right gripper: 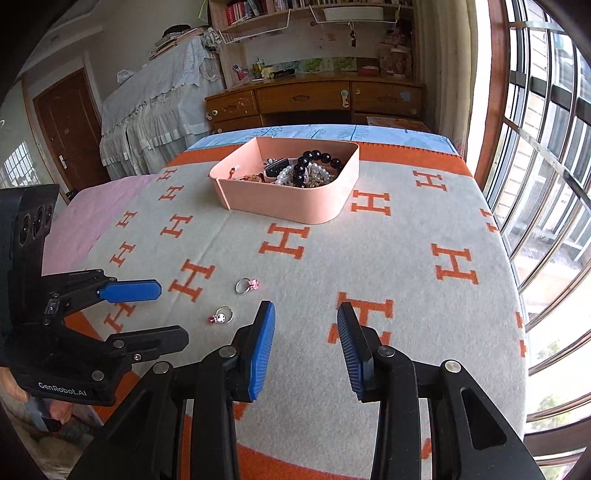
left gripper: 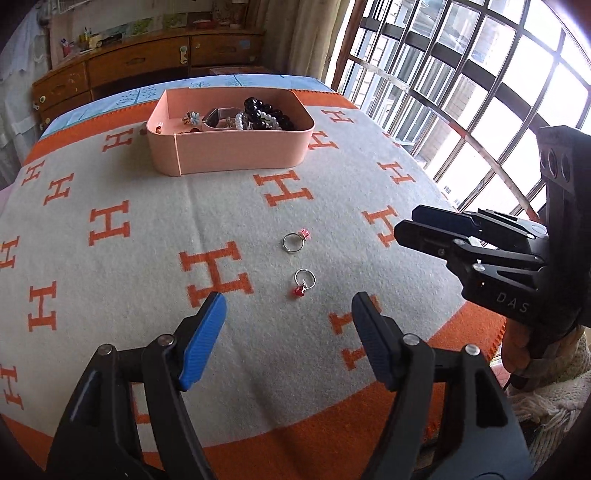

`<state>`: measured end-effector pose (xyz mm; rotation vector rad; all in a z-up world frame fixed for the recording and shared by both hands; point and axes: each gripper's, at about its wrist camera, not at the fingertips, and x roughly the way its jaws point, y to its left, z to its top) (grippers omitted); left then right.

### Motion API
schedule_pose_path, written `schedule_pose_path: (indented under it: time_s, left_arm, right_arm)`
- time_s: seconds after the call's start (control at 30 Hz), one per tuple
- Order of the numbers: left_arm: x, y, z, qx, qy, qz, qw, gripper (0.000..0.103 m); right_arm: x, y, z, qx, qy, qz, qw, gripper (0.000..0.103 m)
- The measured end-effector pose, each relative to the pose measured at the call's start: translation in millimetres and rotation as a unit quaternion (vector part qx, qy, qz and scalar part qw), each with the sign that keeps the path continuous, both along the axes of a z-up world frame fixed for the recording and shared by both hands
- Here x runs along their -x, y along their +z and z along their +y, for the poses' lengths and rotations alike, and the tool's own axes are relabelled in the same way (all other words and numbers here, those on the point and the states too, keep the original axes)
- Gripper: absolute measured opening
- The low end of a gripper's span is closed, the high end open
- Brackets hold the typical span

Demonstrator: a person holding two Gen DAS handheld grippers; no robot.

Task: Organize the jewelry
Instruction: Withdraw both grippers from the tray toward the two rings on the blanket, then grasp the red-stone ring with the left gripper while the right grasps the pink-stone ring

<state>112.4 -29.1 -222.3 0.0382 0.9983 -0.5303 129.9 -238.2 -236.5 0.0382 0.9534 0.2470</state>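
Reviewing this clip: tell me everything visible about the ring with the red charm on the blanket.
The ring with the red charm is a thin silver-looking hoop lying flat on the grey, H-patterned blanket, with a small red bead-like charm at its near edge. It lies apart from the pink-topped ring beyond it. Nothing grips or touches it; the open left gripper is nearest.

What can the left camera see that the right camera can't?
Only the left wrist view shows the right gripper from the side, and a little flower charm in the box. Only the right wrist view shows the brown door, the bookshelf and the left gripper from the side. Both show the pink box, the pink-stone ring, the red-stone ring and the blanket.
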Motion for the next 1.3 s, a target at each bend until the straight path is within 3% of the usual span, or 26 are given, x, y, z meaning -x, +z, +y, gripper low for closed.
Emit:
schedule_pose_path:
  time_s: [0.17, 0.33, 0.67, 0.77, 0.83, 0.97, 1.3]
  left_arm:
    - [-1.7, -7.6, -3.1, -0.023, 0.0, -0.015, 0.9996, 0.065]
    - [-7.8, -18.4, -8.1, -0.041, -0.003, -0.009, 0.9991, 0.044]
    - [-3.1, -28.0, -36.2, -0.084, -0.048, -0.042, 0.9945, 0.037]
    - [-4.1, -27.5, -39.5, -0.078, -0.059, -0.049, 0.9939, 0.027]
    - [-6.4, -27.6, -40.8, -0.073, -0.063, -0.051, 0.994, 0.011]
    - [-8.4, -27.6, -39.6, -0.06, -0.066, -0.049, 0.9948, 0.006]
    - [-14.5, -24.2, -11.6, -0.017, -0.034, -0.037, 0.9986, 0.006]
  right_arm:
    - [0.9, -9.3, -5.5, -0.009, -0.009, 0.011, 1.0, 0.036]
    - [1.8, -19.5, -6.9, -0.01, -0.014, 0.021, 1.0, 0.036]
    - [-2.5, -31.4, -5.0, -0.012, -0.014, 0.032, 0.999, 0.036]
    - [-3.3, -33.4, -4.5, -0.009, -0.013, 0.033, 0.999, 0.036]
    - [-3.3, -33.5, -3.8, -0.007, -0.014, 0.032, 0.999, 0.036]
    - [-4.2, -35.1, -3.3, -0.007, -0.016, 0.034, 0.999, 0.036]
    - [-20.8, -43.4, 33.4, 0.034, 0.04, 0.029, 0.998, 0.036]
